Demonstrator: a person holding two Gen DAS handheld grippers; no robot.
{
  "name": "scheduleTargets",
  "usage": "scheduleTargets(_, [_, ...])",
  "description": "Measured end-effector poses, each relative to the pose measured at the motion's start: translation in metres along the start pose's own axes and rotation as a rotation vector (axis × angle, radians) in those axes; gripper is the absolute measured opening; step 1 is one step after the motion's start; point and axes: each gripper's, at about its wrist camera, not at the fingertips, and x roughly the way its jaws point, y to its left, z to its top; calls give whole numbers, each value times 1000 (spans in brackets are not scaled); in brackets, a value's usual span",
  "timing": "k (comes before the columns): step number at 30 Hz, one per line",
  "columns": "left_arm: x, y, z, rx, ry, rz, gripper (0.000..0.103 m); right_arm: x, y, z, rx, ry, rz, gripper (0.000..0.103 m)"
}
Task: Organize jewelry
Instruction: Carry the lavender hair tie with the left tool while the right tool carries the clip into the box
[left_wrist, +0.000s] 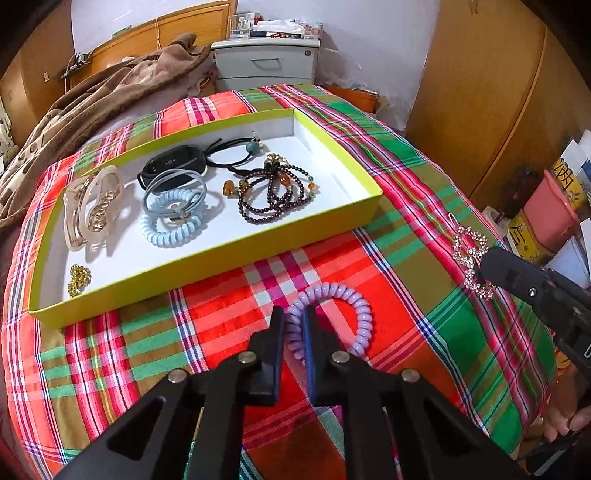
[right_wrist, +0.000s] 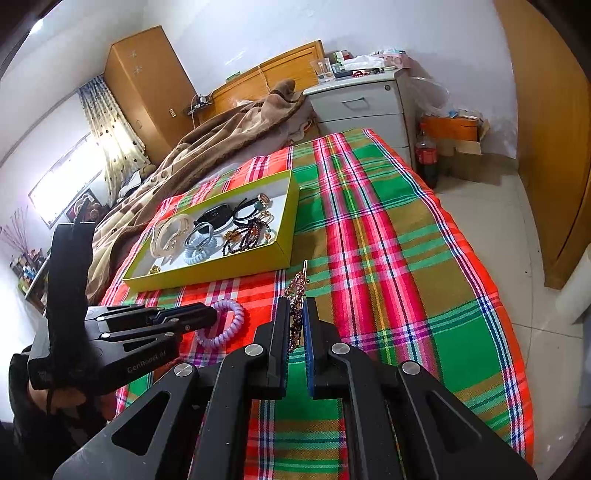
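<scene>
1. Plaid cloth (left_wrist: 369, 155) covers the bed; the yellow-walled tray (left_wrist: 229, 254) lies on it, its landmark near wall facing both tools.
2. Beyond the tray's right end the cloth runs bare to the bed's edge, where tiled floor (right_wrist: 491, 221) begins.
3. Left tool (left_wrist: 294, 314) is clamped on the lilac coil hair tie (left_wrist: 354, 306), just in front of the tray's near wall.
4. Right tool (right_wrist: 295, 306) is closed on the rhinestone hair clip (right_wrist: 296, 291), off the tray's right corner, near the bed's edge.
5. Inside the tray lie a beige claw clip (left_wrist: 92, 206), a blue coil tie (left_wrist: 173, 221) and dark bead bracelets (left_wrist: 273, 192).
6. A gold chain (left_wrist: 78, 280) is partly hidden behind the tray's near wall.
</scene>
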Motion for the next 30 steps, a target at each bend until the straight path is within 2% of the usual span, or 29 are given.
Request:
scheduleTargets(17, [-33, 13, 3, -43, -80, -16, 10, -8, 7, 7, -11, -24, 7, 7])
scheduleTargets(22, [-52, 30, 11, -75, -129, -6, 10, -8, 19, 23, -38, -50, 18, 7])
scheduleTargets(30, [-69, 71, 26, -132, -176, 52, 10, 9, 41, 54, -85, -61, 53, 7])
